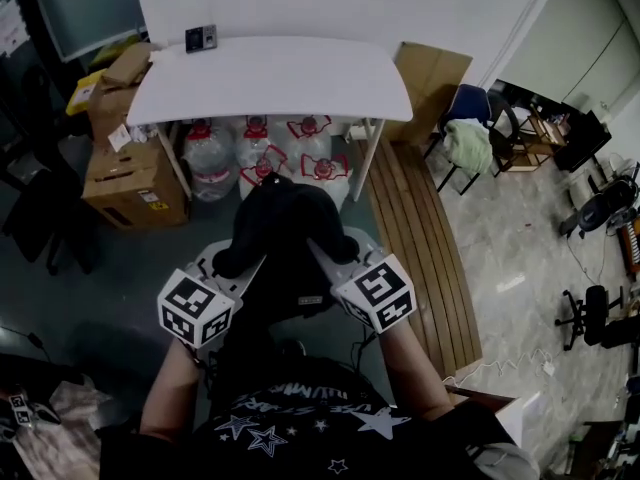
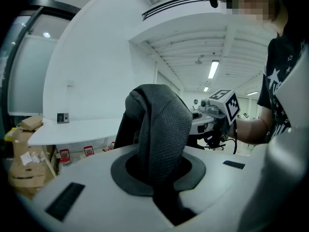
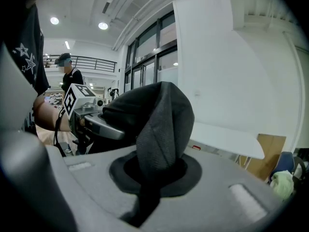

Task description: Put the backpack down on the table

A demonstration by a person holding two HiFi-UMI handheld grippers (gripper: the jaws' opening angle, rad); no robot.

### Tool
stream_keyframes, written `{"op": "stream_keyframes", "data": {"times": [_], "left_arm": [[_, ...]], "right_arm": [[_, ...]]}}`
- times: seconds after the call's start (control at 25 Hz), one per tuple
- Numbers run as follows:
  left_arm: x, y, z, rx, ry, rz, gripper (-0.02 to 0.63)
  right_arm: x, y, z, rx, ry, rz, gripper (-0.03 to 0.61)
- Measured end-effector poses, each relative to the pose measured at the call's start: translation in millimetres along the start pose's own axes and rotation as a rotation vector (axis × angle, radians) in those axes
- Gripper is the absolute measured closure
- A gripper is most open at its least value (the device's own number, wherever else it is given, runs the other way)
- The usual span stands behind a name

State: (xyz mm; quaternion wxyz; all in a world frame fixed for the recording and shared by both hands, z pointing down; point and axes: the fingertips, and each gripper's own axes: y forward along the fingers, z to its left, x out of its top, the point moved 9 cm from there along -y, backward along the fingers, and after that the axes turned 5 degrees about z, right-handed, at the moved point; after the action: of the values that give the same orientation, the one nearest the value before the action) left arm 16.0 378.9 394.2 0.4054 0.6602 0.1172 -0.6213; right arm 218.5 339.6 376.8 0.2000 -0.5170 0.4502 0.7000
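A black backpack hangs in the air between both grippers, in front of the white table and well short of it. My left gripper is shut on one dark mesh shoulder strap, which arches up out of its jaws. My right gripper is shut on the other padded strap. In the left gripper view the right gripper's marker cube shows beyond the strap. The left gripper's marker cube appears in the right gripper view. The pack's lower part is hidden under the grippers.
Several water jugs stand under the table. Cardboard boxes are stacked at its left, a flat carton leans at its right. A small dark device lies at the table's far edge. A chair with cloth stands at right.
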Motion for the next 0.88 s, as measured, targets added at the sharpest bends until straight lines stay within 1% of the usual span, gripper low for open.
{"op": "stream_keyframes", "data": {"times": [0.12,0.2,0.44,0.64,0.88], "left_arm": [[-7,-2,0,-0.011,-0.024,0.012,0.563],[-9,-3,8,-0.014,-0.032,0.021,0.563],[-13,-1,39,-0.024,-0.023,0.029,0.563],[-10,4,78,-0.041,-0.023,0.028,0.563],[5,23,138,-0.082,-0.011,0.045,0.563]], "right_arm": [[-3,2,4,0.008,0.014,0.029,0.554],[-1,11,5,0.010,0.026,0.043,0.552],[4,41,0,0.019,0.045,0.055,0.552],[17,72,-10,0.005,0.047,0.062,0.552],[37,118,-38,-0.023,0.070,0.084,0.552]]}}
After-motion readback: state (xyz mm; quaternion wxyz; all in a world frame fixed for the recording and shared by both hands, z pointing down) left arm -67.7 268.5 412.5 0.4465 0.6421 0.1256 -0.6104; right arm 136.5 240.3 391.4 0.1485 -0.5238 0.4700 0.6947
